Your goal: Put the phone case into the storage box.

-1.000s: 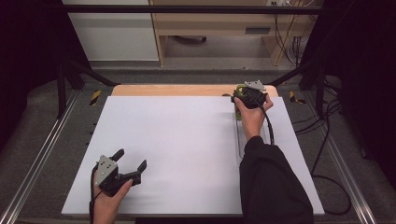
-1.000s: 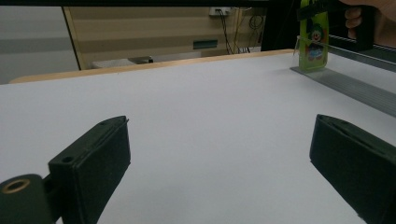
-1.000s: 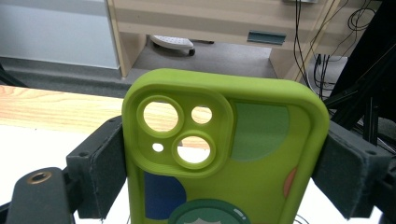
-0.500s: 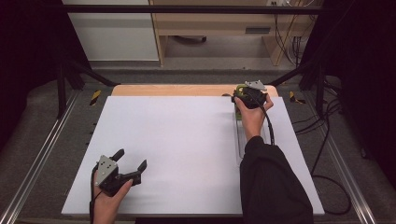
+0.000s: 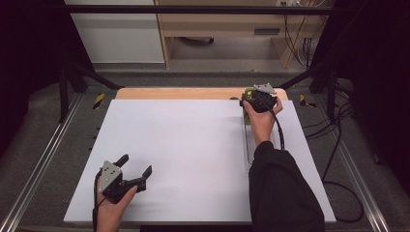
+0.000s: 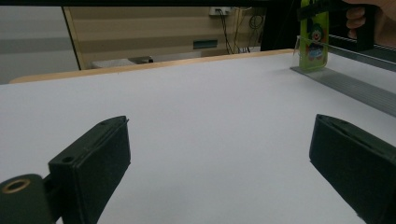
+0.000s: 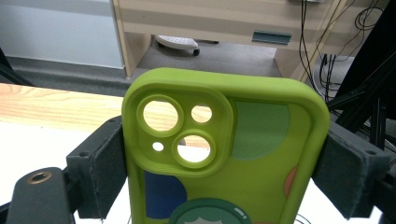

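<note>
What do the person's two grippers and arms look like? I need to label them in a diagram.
Both are black hand-held tools with two flat black jaws. The left gripper carries a grey three-cornered plate on top, and a black cable trails from it. The right gripper bears the same grey plate, with a black cable running back along the arm. A black sleeve covers the right arm; the left forearm is bare.

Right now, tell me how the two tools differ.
The left tool stands open, jaws wide apart with nothing between them; the right tool is shut on the green phone case. The left tool sits near the table's front edge, the right tool at its far edge. Both are hand-held with black jaws.
</note>
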